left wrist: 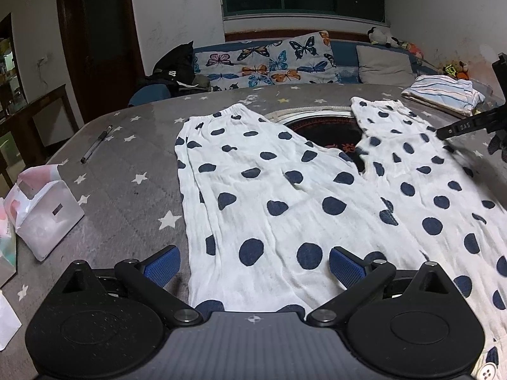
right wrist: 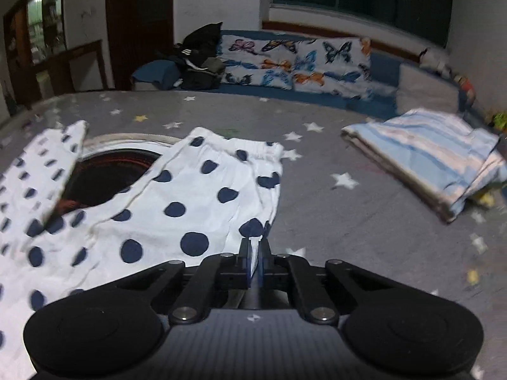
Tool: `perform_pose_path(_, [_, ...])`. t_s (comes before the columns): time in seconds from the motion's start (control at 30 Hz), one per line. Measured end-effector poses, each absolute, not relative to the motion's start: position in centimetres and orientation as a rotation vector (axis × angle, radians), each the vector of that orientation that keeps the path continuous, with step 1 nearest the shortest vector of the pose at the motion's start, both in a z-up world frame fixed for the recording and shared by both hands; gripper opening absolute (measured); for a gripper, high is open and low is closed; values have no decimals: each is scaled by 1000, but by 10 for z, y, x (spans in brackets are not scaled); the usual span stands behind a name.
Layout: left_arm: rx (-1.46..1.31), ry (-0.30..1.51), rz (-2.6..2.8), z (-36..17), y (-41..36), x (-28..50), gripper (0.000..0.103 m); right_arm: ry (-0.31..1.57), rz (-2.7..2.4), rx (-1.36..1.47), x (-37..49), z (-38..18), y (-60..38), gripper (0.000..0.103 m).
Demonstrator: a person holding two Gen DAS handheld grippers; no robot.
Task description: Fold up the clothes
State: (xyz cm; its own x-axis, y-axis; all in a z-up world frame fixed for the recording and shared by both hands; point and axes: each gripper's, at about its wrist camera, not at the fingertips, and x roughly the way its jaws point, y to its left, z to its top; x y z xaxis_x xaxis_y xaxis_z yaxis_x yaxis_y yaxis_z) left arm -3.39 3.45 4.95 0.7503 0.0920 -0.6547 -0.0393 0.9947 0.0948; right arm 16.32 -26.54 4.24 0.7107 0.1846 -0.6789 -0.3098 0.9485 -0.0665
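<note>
Two legs of white, navy-dotted cotton trousers (left wrist: 285,196) lie spread across the grey star-print desk (left wrist: 126,171) — left gripper (left wrist: 253,266) jaws spread above one leg, right gripper (right wrist: 254,261) jaws pinching the other leg's edge.

A white garment with navy polka dots (left wrist: 279,202) lies spread flat on the worktop, its two long sections running away toward gathered, elasticated ends. The left section (left wrist: 240,171) lies smooth with fine crinkles; the right section (right wrist: 202,202) angles off to the right, and the two part in a V over a dark round opening. A white button sits at the near right corner. The cloth's right edge is pinched between closed jaws and slightly raised there. A folded blue-and-white striped cloth (right wrist: 434,161) lies well apart, to the right.
</note>
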Motion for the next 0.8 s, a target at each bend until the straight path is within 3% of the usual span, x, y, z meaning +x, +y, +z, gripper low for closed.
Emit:
perform_pose_path(0.27, [83,693,66,56,32,-38,102,746,284,-167,178,49,-268,17])
perform_pose_path(0.33, [83,690,51,58,27,-39,102,745,296,-159,189,51,-268,27])
perform_pose_path(0.37, [83,688,43,58,25,-40,102,745,302,-155,195,52,-267,37])
perform_pose_path(0.4, [84,687,35,59,23,-41,102,745,308,-152,200,53,-267,40])
perform_pose_path(0.8, [103,715,7,58,11,-37,102,760,368,-186,274,41,-252,35])
